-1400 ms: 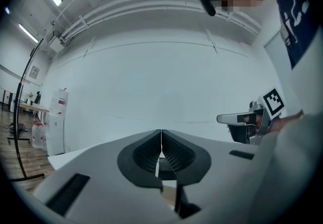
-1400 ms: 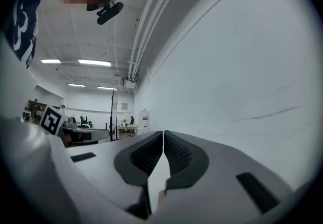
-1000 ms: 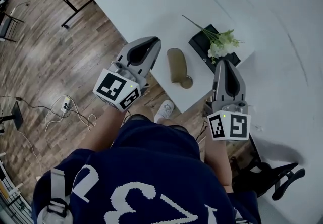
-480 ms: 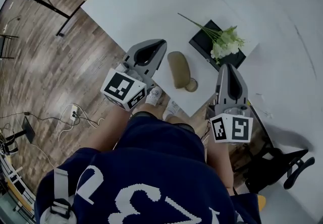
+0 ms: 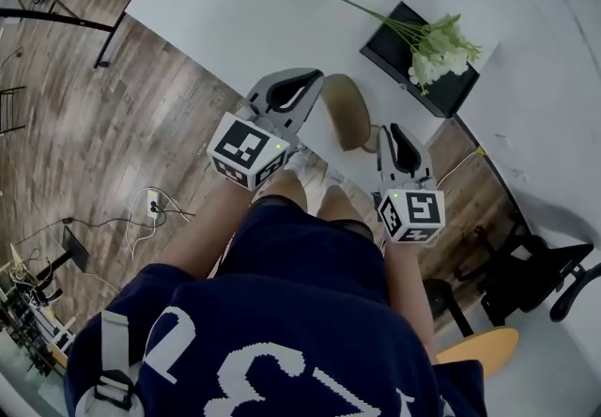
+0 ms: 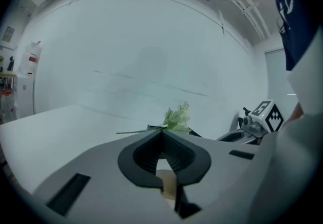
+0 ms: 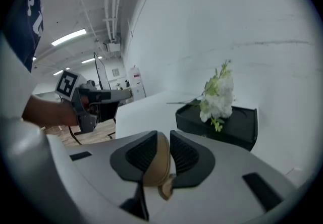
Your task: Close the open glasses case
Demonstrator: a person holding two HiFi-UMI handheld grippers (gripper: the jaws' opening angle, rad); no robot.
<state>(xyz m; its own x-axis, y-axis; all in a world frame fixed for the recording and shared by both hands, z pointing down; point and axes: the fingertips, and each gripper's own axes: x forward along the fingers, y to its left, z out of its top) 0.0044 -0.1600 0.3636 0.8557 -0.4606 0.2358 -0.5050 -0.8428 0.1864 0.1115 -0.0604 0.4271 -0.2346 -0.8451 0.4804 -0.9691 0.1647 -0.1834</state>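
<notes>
Glasses case (image 5: 346,108) lies open on the white table (image 5: 244,2) close to its near edge. Its long axis runs from far to near with a slight lean to the right, and it sits between our two grippers. The right gripper (image 5: 390,131) is the nearer one, with its tips at the case's near right end. In the right gripper view the tan shell fills the narrow gap between the parted jaws. We cannot tell whether the pads touch it, so we judge that gripper released rather than grasping. The left gripper (image 5: 315,80) is just beside the case's left flank, its jaws clenched together on nothing. Against a second ago, both grippers are lower and closer in. The right one, then well to the right near the black tray (image 5: 399,44) with the flowers (image 5: 439,49), is now at the case, and its jaws have just been opening.
</notes>
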